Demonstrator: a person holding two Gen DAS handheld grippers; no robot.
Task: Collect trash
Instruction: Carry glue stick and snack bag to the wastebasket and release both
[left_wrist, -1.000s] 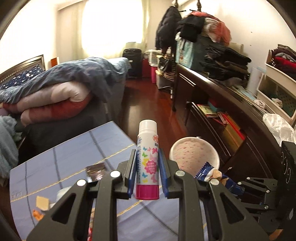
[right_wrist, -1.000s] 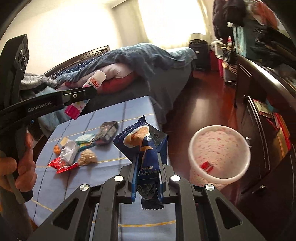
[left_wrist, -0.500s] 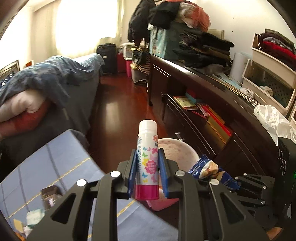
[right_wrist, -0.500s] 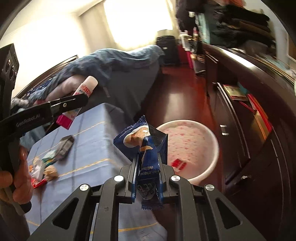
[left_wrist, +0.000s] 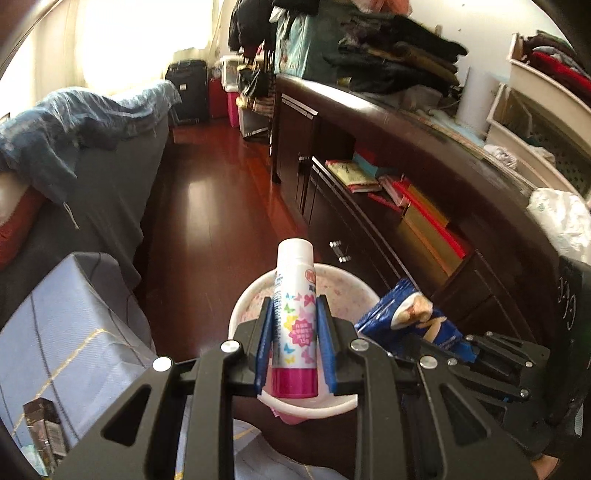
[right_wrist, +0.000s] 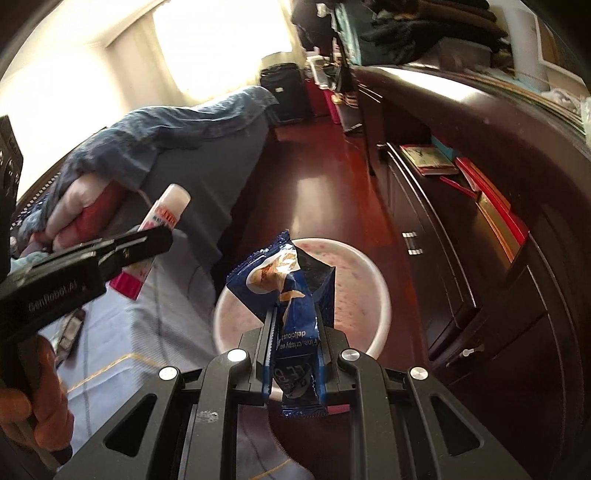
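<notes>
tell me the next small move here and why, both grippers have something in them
Probably open the right gripper to drop the blue snack wrapper: it is clamped between the pads and seems to hang over the white bin on the floor. The left gripper, shut on the glue stick, looks close to the bin's rim too, so it could release right after.

- The glue stick (left_wrist: 294, 317) and left gripper (left_wrist: 294, 350) are hiding the bin (left_wrist: 243, 306)'s middle.
- The blue wrapper (right_wrist: 295, 295) is covering part of the bin's inside.
- A dark packet (left_wrist: 42, 430) is running off the frame's edge.
</notes>
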